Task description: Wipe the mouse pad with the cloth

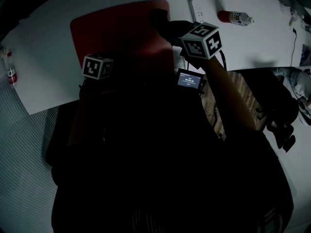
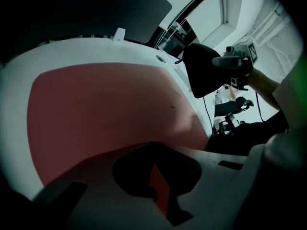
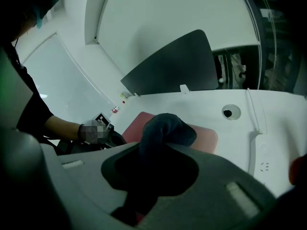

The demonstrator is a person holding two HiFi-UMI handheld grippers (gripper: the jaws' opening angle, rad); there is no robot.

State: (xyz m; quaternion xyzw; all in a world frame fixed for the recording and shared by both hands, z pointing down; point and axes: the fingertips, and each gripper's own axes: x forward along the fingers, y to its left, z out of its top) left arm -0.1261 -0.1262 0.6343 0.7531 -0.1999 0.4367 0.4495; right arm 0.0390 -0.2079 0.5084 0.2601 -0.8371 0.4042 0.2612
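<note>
A red mouse pad (image 1: 121,33) lies on the white table (image 1: 43,47) and fills the left gripper view (image 2: 105,109). My right gripper (image 1: 167,27) is shut on a dark cloth (image 1: 158,17), which hangs bunched over the pad's far right corner. In the right gripper view the cloth (image 3: 165,131) fills the jaws (image 3: 153,164) and hides the fingertips. My left gripper (image 1: 97,67) sits at the pad's near edge. Its jaws (image 2: 158,186) are together, with a thin sliver of red showing between them. The left gripper view also shows the cloth (image 2: 201,71) hanging from the right gripper.
A white power strip (image 1: 197,8) and a red bottle (image 1: 235,17) lie beyond the pad on the right. A small bottle (image 1: 10,72) stands at the table's left edge. A cable hole (image 3: 231,112) is in the table. Black gear (image 1: 272,106) sits to the right.
</note>
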